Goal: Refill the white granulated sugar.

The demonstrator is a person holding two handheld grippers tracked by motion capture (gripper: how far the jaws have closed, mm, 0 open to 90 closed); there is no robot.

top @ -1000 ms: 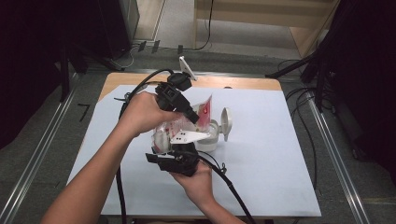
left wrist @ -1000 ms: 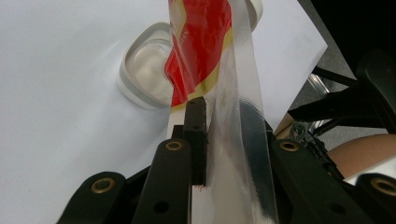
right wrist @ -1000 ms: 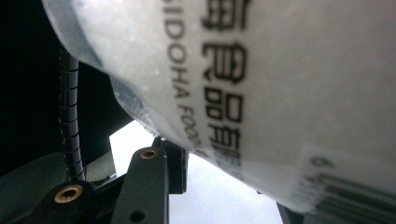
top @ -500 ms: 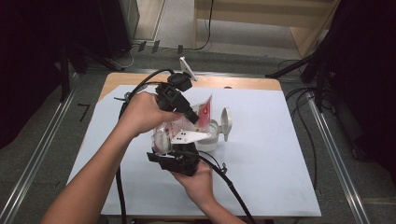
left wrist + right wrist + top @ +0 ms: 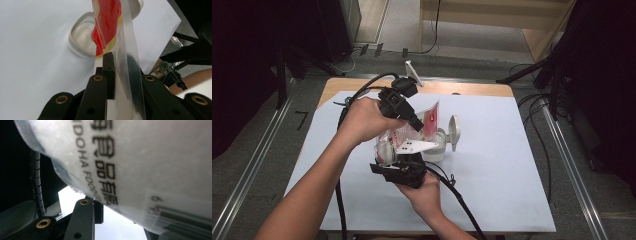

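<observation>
Between both tongs [image 5: 412, 131], the snack packet [image 5: 424, 122]

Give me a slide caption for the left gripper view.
Left gripper pinches the clear edge of a red snack bag above an open white container.

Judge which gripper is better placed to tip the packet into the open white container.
Left, probably. The left gripper pinches the packet by its edge directly above the white container, while the right gripper holds the packet's lower end.
</observation>
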